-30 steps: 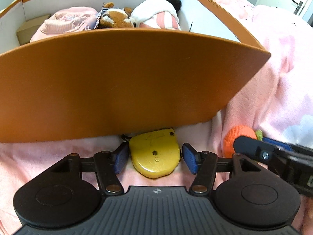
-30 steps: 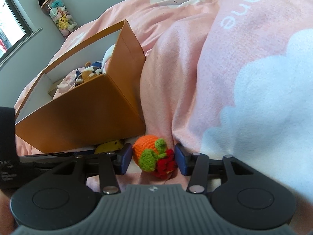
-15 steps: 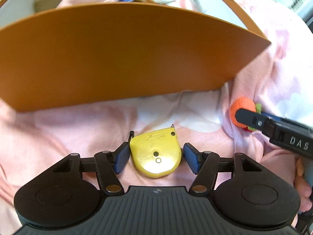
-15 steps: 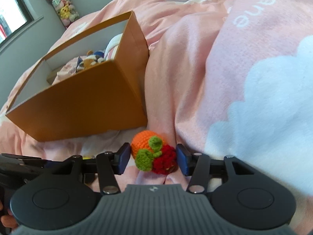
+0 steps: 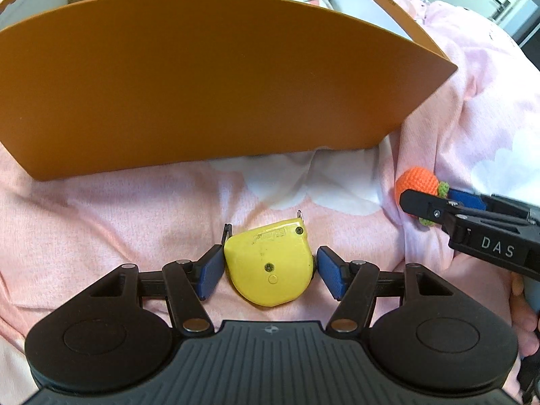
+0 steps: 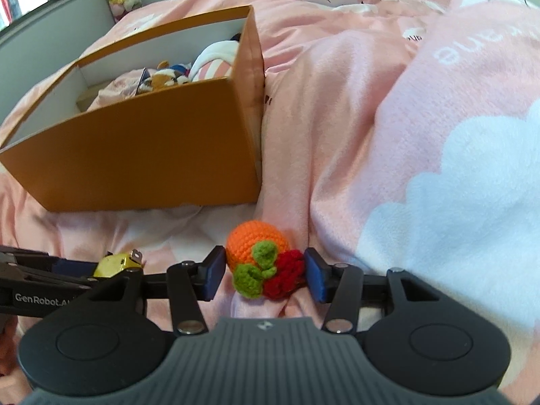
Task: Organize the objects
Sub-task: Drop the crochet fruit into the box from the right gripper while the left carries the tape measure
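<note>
- Where the pink blanket [image 5: 101, 222] covers the bed, an orange box [image 5: 202, 94] stands open at the top; its near wall faces both cameras; soft toys [image 6: 162, 79] and a striped white-and-pink item [image 6: 216, 62] lie inside against its white lining.
- Left gripper [image 5: 269, 271]: blue pads flank a yellow tape measure [image 5: 268, 266]; the right pad touches the casing, the left pad sits just against or a hair off its edge; the casing appears clamped between them, though the left contact cannot be told for certain.
- Tape measure position: on or just above the blanket in front of the box's near wall, well apart from it; its metal tab points toward the box; whether it rests on the fabric or is lifted clear cannot be told.
- Right gripper [image 6: 265, 271]: pads close against both sides of a crocheted toy [image 6: 265, 260], an orange ball with green leaves and a red part; the left pad meets the orange, the right pad meets the red; toy gripped.
- Toy position: near the box's right front corner, beside a raised fold of blanket with a white cloud print [image 6: 455, 209].
- Both grippers lie side by side; in the left view the right one enters from the right edge, a hand [image 5: 524, 307] partly visible behind it.
</note>
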A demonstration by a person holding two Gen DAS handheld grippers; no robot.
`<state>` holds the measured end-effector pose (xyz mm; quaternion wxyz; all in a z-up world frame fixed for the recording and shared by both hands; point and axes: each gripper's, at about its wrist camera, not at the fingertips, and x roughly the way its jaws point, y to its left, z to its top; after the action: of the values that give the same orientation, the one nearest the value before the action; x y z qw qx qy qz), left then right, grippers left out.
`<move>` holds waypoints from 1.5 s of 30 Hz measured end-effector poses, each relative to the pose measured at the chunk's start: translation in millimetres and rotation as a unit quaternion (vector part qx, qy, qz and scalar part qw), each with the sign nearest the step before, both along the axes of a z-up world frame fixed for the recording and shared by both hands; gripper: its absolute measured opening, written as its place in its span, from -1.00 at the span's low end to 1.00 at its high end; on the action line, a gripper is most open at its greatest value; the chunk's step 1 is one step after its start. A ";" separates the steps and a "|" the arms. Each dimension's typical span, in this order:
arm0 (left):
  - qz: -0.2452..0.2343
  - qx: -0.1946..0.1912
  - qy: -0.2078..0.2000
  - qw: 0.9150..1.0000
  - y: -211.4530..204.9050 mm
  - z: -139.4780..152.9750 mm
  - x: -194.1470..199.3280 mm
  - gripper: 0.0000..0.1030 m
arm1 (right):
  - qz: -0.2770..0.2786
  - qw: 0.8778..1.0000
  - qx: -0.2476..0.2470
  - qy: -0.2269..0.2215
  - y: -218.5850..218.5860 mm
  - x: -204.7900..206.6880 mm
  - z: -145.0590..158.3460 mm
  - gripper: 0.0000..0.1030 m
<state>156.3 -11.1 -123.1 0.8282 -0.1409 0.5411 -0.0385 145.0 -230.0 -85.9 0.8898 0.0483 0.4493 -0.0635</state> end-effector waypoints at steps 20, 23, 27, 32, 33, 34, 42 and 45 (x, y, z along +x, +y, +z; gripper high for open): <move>-0.027 -0.089 -0.117 0.989 25.8 56.7 -22.6 0.32 | 0.038 0.996 -0.047 -0.061 38.7 -20.7 72.6 -0.01; -0.028 -0.117 -0.142 0.983 34.3 79.2 -24.7 0.32 | 0.061 0.993 -0.064 -0.079 42.2 -19.1 96.2 -0.01; -0.036 -0.129 -0.180 0.974 41.4 111.6 -22.1 0.32 | 0.095 0.988 -0.069 -0.098 45.5 -5.6 124.9 -0.01; -0.039 -0.128 -0.204 0.970 55.0 139.9 0.7 0.32 | 0.105 0.987 -0.071 -0.098 49.3 27.0 143.4 -0.01; -0.040 -0.119 -0.208 0.970 56.4 144.3 4.5 0.32 | 0.110 0.987 -0.071 -0.095 49.5 34.3 145.0 -0.01; -0.044 -0.109 -0.212 0.970 57.2 147.0 11.1 0.32 | 0.116 0.987 -0.074 -0.088 49.4 43.5 146.1 -0.01; -0.075 -0.077 -0.173 0.979 60.3 132.3 76.2 0.32 | 0.135 0.985 -0.110 0.014 48.9 115.6 128.0 -0.01; -0.069 -0.092 -0.143 0.983 65.1 111.3 95.2 0.32 | 0.150 0.981 -0.101 0.063 46.1 140.7 112.1 -0.01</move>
<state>251.5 54.1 -11.8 0.8758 -0.1722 0.4196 -0.1652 285.7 -183.9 26.2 0.8593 -0.1139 0.4981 0.0226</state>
